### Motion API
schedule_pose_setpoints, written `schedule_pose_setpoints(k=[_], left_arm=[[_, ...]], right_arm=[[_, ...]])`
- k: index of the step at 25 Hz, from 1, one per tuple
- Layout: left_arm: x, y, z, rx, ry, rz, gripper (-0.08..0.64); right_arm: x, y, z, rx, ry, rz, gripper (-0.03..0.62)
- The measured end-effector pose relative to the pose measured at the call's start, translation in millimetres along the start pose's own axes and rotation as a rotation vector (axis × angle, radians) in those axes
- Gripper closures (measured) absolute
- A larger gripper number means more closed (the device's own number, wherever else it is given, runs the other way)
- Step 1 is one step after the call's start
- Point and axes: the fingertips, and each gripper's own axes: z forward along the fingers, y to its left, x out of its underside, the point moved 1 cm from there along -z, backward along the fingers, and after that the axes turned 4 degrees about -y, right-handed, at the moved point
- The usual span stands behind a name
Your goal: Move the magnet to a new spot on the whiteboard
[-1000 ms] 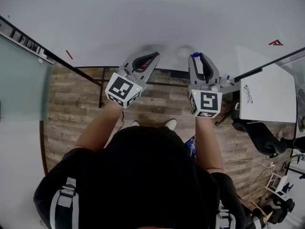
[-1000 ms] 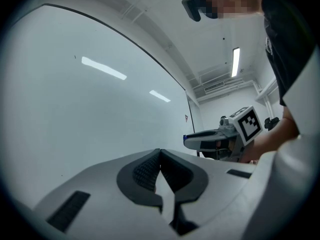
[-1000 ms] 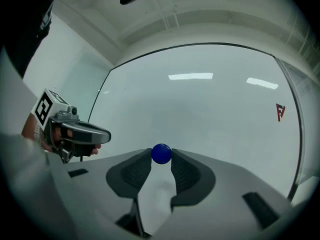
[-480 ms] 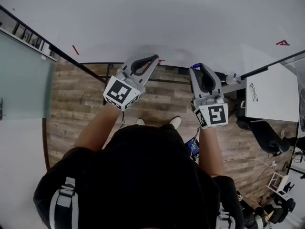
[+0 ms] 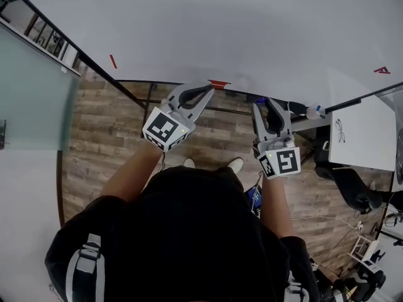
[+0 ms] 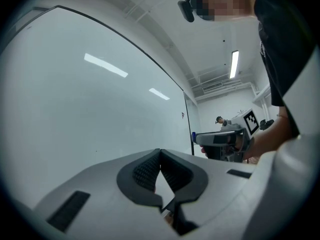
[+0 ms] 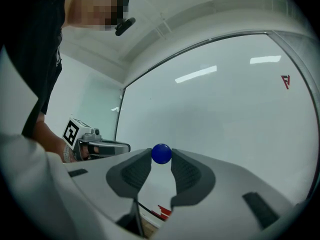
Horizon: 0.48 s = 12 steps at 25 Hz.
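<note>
The whiteboard [image 5: 220, 30] fills the top of the head view and spreads pale behind the jaws in both gripper views [image 7: 220, 114]. A small round blue magnet [image 7: 161, 153] is pinched at the very tips of my right gripper [image 7: 161, 155], held just off the board. In the head view that gripper [image 5: 262, 103] sits right of centre, with the magnet [image 5: 260, 99] a blue speck at its tip. My left gripper [image 6: 160, 152] is shut with its tips touching and nothing between them; in the head view it [image 5: 208, 89] points at the board's lower edge.
A red object [image 5: 219, 83] lies on the board's bottom ledge between the grippers. Small red marks [image 5: 113, 61] [image 5: 381, 70] sit on the board. A glass wall [image 5: 31, 93] stands left, and a white desk [image 5: 362, 137] and a black chair [image 5: 343, 181] right.
Both grippers have dropped lower along the board, toward its bottom edge. The right one has rolled slightly, still holding the blue magnet. The red object on the ledge has come into view.
</note>
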Motion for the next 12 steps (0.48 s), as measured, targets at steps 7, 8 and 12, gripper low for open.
schedule_pose_setpoints(k=[7, 8, 12], left_arm=[[4, 5, -8, 0.005, 0.005, -0.003, 0.555], [3, 5, -8, 0.005, 0.005, -0.003, 0.555], [4, 6, -10, 0.007, 0.002, -0.008, 0.555]], right_arm=[[4, 14, 3, -0.01, 0.003, 0.002, 0.472], [4, 14, 4, -0.009, 0.003, 0.001, 0.472], [4, 12, 3, -0.003, 0.002, 0.001, 0.472]])
